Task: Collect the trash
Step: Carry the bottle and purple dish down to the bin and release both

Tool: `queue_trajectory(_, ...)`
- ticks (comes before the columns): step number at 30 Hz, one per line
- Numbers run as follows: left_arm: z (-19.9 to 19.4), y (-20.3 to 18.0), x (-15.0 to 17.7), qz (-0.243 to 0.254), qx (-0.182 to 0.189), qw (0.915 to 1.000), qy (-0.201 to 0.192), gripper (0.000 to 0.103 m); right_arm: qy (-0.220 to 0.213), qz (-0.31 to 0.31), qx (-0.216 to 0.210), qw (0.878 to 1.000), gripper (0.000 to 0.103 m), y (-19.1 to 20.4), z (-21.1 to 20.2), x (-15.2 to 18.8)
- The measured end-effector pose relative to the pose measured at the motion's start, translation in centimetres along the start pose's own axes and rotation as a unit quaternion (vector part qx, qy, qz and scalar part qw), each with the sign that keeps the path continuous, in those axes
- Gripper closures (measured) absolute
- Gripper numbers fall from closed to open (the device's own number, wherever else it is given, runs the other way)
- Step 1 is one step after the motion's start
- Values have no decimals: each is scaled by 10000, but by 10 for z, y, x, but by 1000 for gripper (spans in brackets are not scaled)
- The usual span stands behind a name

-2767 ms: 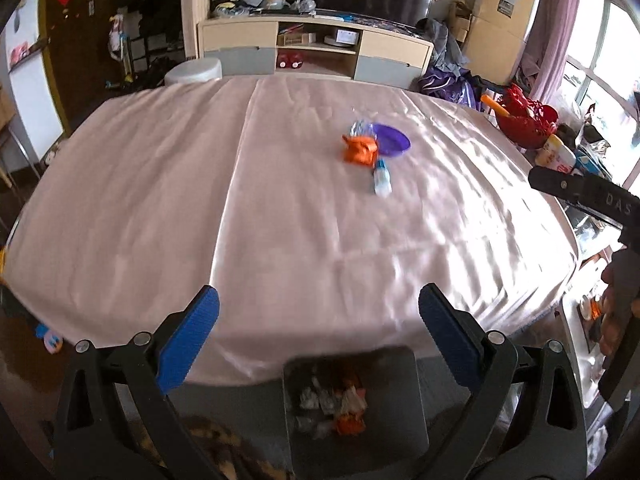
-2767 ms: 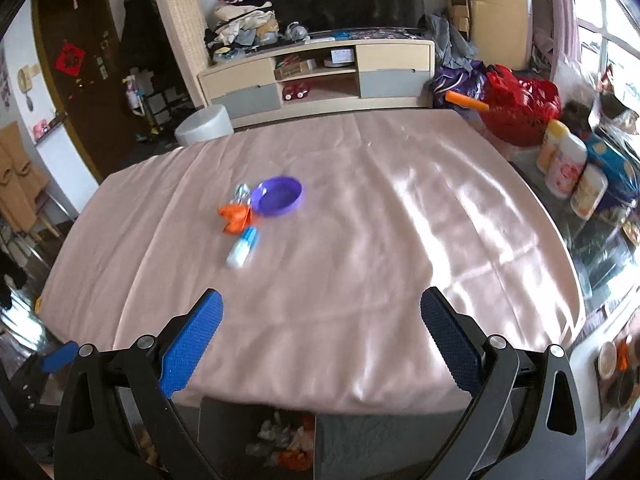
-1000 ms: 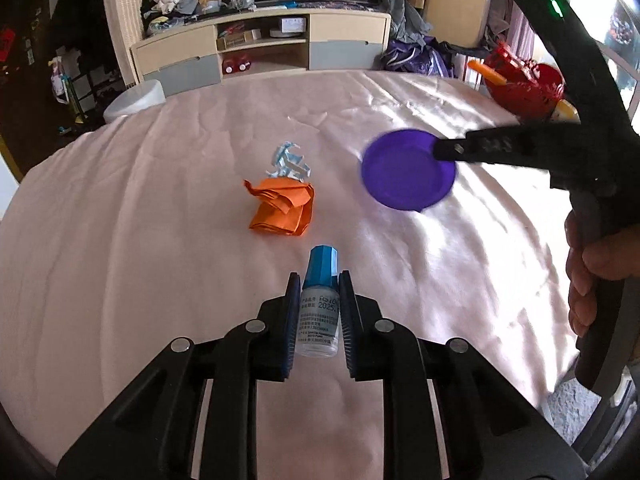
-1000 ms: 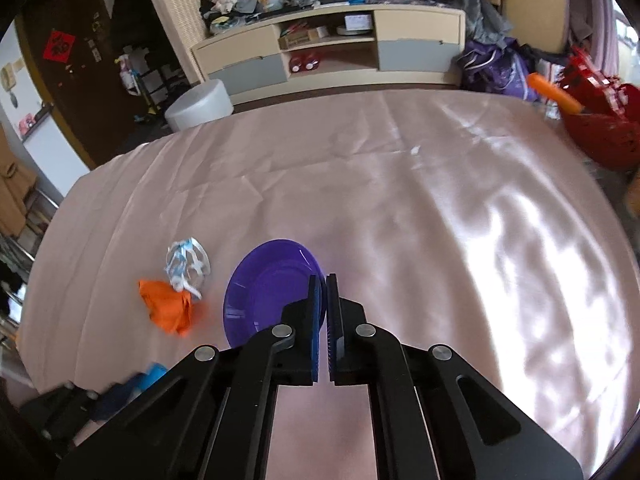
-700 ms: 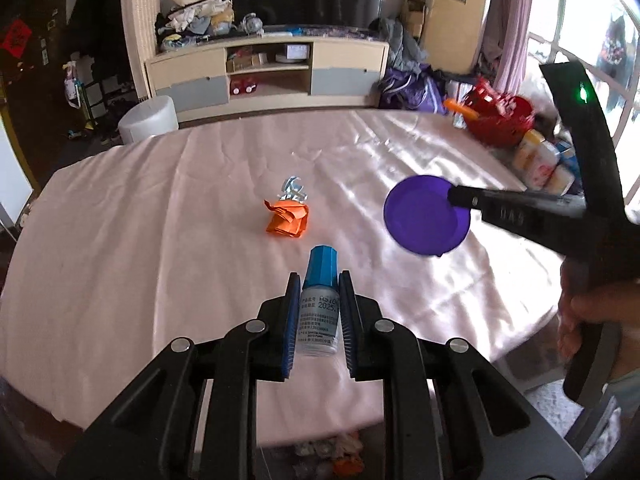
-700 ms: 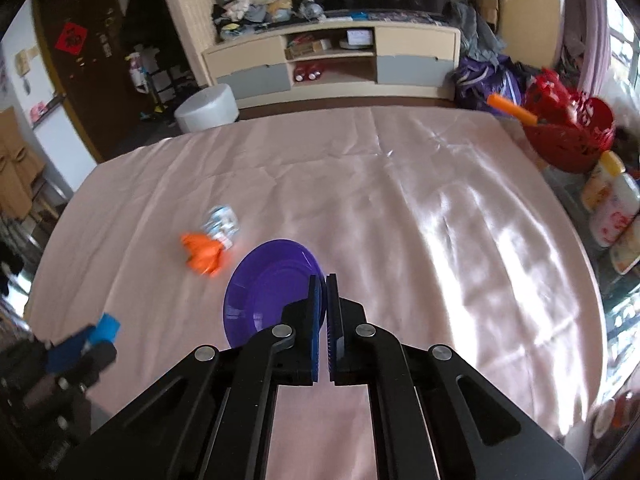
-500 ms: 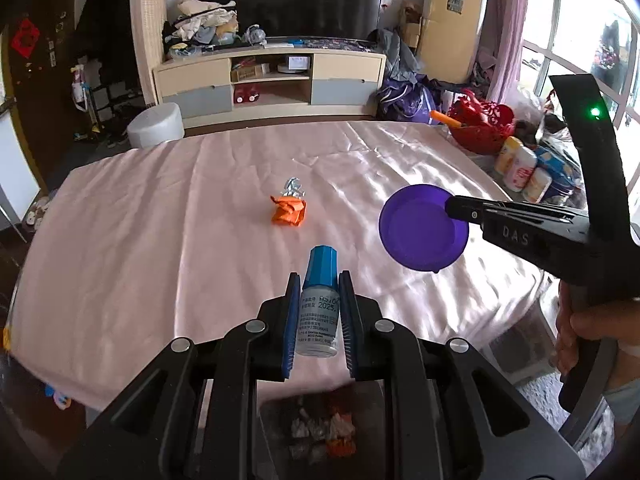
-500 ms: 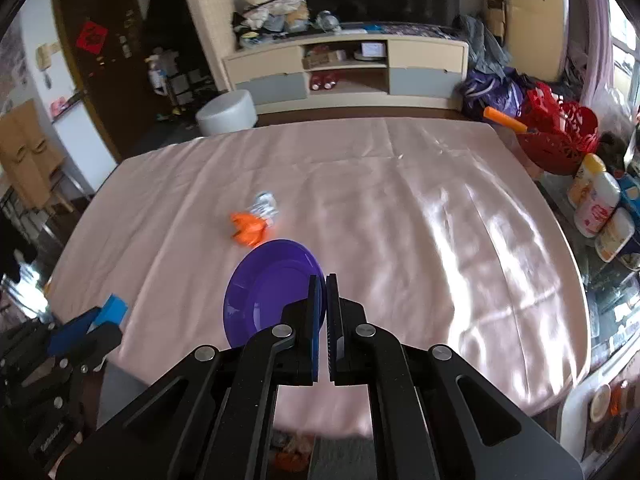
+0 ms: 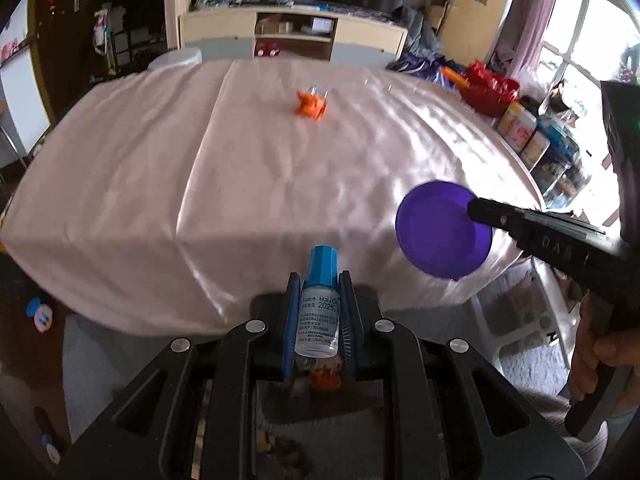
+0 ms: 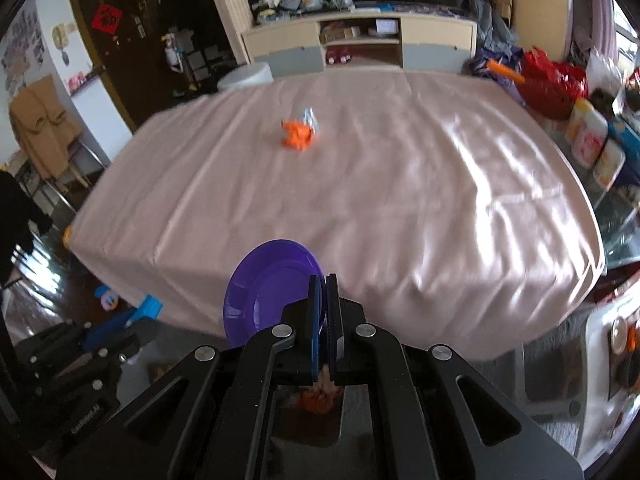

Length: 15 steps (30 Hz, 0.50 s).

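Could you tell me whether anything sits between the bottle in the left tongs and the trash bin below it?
Nothing visible does. The bottle hangs clamped in the left tongs right over the open bin, past the table edge.

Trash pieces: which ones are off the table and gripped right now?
The small blue-capped bottle, clamped in the left gripper, and the purple plate, pinched by its rim in the right gripper. The orange wrapper lies on the table.

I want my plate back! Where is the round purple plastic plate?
The round purple plastic plate is off the pink-clothed table, pinched by its edge in the right gripper, near the table's front edge.
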<state>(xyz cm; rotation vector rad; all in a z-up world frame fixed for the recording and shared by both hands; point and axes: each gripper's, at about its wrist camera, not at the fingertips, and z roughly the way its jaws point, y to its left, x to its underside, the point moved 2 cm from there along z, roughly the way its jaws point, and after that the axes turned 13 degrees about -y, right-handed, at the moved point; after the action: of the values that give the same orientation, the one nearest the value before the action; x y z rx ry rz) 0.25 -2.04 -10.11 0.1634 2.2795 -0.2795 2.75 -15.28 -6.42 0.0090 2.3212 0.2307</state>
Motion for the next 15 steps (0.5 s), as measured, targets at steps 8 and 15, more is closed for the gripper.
queue_trajectory(8,23,6,44,-35,17,9992,409,85,490,-10,37,9988,98,-1,32,53)
queue_trajectory(15,39,6,64,63,61,9973,734,85,642,-70,169,9978,98,-1,47,63)
